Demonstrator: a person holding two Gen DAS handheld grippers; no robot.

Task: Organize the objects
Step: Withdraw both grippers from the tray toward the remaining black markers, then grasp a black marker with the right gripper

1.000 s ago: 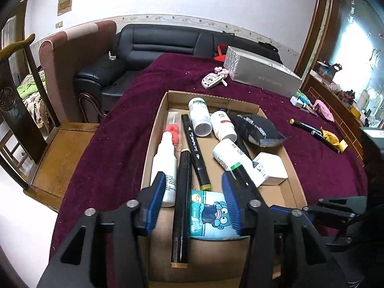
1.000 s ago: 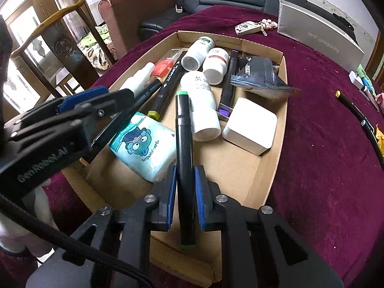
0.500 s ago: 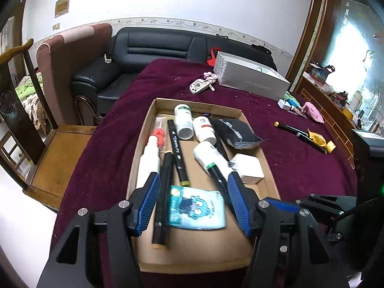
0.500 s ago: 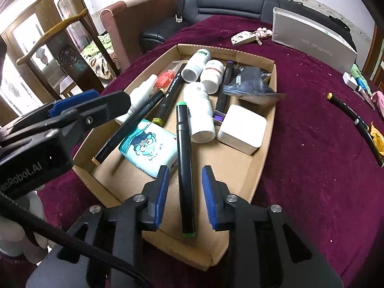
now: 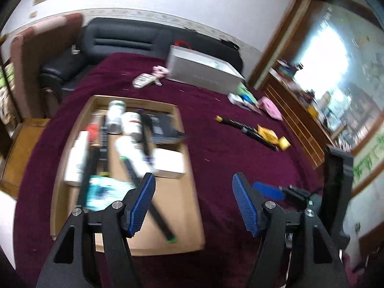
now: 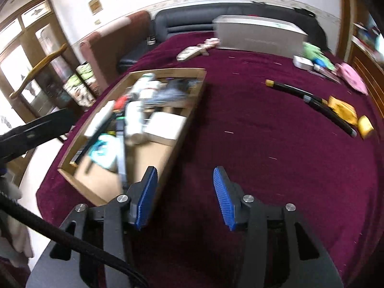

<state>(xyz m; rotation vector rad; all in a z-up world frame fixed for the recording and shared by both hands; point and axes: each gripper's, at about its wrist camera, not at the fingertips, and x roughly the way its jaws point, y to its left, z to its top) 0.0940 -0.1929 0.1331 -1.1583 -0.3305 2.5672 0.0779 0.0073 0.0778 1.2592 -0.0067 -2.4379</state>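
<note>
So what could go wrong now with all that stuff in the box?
The cardboard tray is crowded, and the green-capped marker lies loosely across other things, so it might roll or get knocked. The black pens out on the cloth sit beside a yellow item, so grabbing one could nudge the other. Both grippers, left and right, are opening and empty.

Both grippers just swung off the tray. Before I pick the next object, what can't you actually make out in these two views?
- Cardboard tray contents: motion-smeared in both views; labels unreadable.
- Green-tipped marker: its middle is hidden behind the left gripper finger, left view.
- Black pens with the yellow items: their number is unclear.
- Clutter near the grey box: blurred, unidentifiable.
</note>
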